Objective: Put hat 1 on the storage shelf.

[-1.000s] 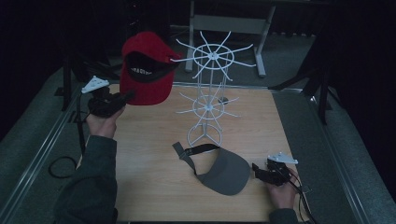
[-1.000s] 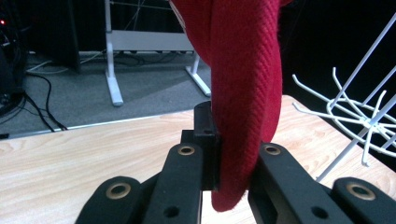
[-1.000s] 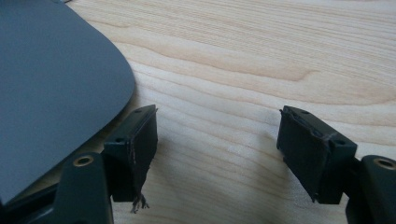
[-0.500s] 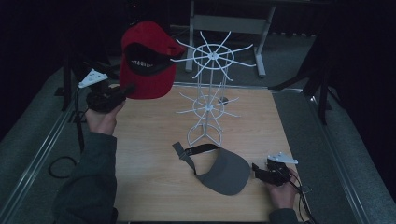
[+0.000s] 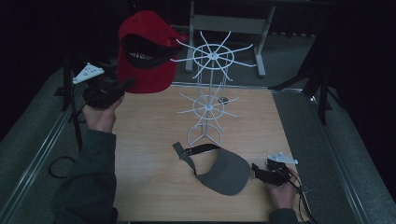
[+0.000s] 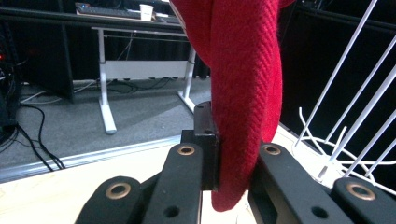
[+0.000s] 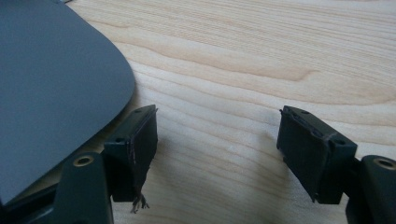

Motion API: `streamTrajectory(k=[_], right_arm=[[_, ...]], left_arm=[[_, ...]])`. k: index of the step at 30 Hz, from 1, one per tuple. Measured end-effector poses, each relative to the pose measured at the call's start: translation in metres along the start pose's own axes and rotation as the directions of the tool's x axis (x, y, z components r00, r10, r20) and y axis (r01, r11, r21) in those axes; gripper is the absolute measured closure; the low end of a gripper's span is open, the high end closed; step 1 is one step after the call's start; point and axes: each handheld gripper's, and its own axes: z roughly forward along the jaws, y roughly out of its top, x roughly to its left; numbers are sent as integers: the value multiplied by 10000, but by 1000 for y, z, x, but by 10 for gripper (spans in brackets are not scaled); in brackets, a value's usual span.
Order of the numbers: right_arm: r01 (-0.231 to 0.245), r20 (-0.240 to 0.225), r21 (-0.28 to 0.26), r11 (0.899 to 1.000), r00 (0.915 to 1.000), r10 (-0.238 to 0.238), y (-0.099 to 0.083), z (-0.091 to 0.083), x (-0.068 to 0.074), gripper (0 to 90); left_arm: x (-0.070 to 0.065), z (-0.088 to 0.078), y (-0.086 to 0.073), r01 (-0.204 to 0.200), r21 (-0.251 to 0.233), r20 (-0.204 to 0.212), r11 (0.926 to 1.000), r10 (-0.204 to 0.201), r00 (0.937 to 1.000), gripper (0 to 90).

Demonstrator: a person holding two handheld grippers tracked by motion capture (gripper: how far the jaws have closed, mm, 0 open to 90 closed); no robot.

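In the high view, a red cap (image 5: 144, 51) is held aloft by the left gripper (image 5: 122, 85), beside the white wire rack (image 5: 208, 98) on the counter (image 5: 154, 140). In the left gripper view, the fingers (image 6: 205, 144) are clamped on the cap's fabric. In the right gripper view, the right gripper (image 7: 217, 149) stands open (nothing between), just beside a grey visor (image 7: 51, 88).

Red cap (image 5: 144, 56) with ribbed twill weave, dark inside. White wire rack (image 5: 208, 93). Grey visor (image 5: 224, 170) with dark strap, near right. Light wood-grain table (image 5: 154, 154). Black gripper jaws with brass-coloured rivets. Grey-green sleeve (image 5: 88, 182).
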Motion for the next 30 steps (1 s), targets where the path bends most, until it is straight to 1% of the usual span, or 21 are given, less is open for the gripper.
streamTrajectory(k=[4, 7, 10, 19, 23, 30], right_arm=[[-2, 0, 0, 10000, 10000, 2, 0, 0, 0, 289], [0, 0, -2, 10000, 10000, 0, 0, 0, 0, 289], [4, 0, -11, 10000, 10000, -4, 0, 0, 0, 289], [14, -5, -16, 10000, 10000, -14, 0, 0, 0, 289], [18, -6, -19, 10000, 10000, -18, 0, 0, 0, 289], [17, -7, -19, 10000, 10000, -17, 0, 0, 0, 289]], left_arm=[[-3, -1, 5, -71, -67, 13, 10000, 71, 10000, 859], [-4, -1, 7, -53, -144, 19, 9999, 53, 10000, 859], [-4, -3, 10, 30, -317, 222, 9995, -23, 9998, 859], [-6, -7, 11, -2, -482, 262, 9988, 14, 9997, 859], [-8, -9, 12, 40, -651, 376, 9979, -16, 9993, 859], [-13, -12, 11, -112, -688, 533, 9976, 149, 9985, 859]])
